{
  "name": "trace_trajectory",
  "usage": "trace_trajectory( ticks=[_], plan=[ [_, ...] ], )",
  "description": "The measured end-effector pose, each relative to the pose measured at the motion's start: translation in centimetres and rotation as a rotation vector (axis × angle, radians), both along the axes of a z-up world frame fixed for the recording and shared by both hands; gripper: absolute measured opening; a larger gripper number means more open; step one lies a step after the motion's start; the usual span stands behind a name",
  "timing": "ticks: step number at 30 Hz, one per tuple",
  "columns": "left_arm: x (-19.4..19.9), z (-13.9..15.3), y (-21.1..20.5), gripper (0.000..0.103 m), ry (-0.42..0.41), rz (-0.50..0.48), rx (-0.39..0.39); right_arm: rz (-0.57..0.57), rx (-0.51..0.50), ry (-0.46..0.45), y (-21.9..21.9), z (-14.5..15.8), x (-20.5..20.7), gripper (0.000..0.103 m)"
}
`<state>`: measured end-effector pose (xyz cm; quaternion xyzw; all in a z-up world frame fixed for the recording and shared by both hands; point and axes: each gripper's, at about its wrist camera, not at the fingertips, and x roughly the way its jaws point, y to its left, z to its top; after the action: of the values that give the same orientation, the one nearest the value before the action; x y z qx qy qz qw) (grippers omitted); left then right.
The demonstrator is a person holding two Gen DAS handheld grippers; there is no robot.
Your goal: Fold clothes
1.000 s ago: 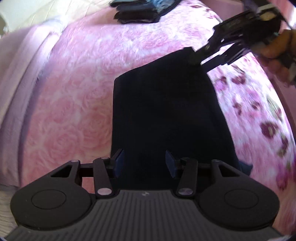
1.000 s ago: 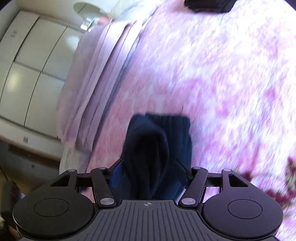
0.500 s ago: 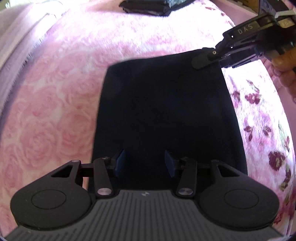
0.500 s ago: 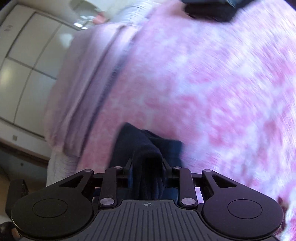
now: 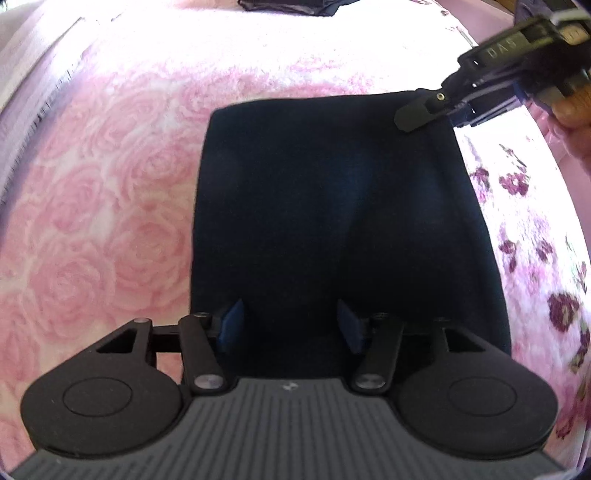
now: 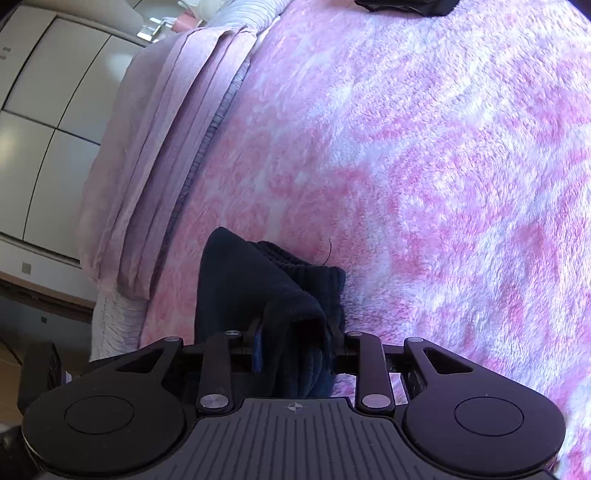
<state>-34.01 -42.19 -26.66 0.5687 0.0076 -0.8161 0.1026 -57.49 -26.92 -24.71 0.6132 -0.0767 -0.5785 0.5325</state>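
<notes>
A dark navy garment (image 5: 332,203) lies as a folded rectangle on the pink rose bedspread (image 5: 110,221). My left gripper (image 5: 290,321) stands over its near edge. Dark cloth fills the gap between the blue pads, and the jaws are opening a little. My right gripper (image 6: 295,332) is shut on a bunched ridge of the same garment (image 6: 258,280) at its far right corner. In the left wrist view the right gripper (image 5: 410,118) reaches in from the upper right, held by a hand (image 5: 576,107). The garment's near edge is hidden under the left gripper.
A pile of dark clothes (image 5: 288,5) lies at the far side of the bed, also at the top of the right wrist view (image 6: 406,5). A folded lilac blanket (image 6: 166,147) runs along the bed's left edge, with white cabinets (image 6: 44,129) beyond.
The right jaws went from wide apart around the cloth to pinched on it. Both grippers sank toward the bed, and the garment now lies flatter and squarer.
</notes>
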Motion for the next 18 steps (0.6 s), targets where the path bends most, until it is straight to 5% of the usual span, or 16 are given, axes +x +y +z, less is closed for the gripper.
trace_trajectory(
  ticks=[4,8,18],
  plan=[
    [2.3,2.4,1.7,0.046,0.027,0.009,-0.044,0.087,-0.015,0.069,-0.3,2.6,0.0,0.041],
    [6.0,3.8,5.4,0.056,0.040,-0.019,-0.129,0.269,-0.043,0.236,-0.4,5.5,0.7,0.053],
    [13.2,1.6,15.9,0.069,-0.010,-0.069,-0.245,0.906,-0.144,0.827,1.0,7.5,7.6,0.062]
  ],
)
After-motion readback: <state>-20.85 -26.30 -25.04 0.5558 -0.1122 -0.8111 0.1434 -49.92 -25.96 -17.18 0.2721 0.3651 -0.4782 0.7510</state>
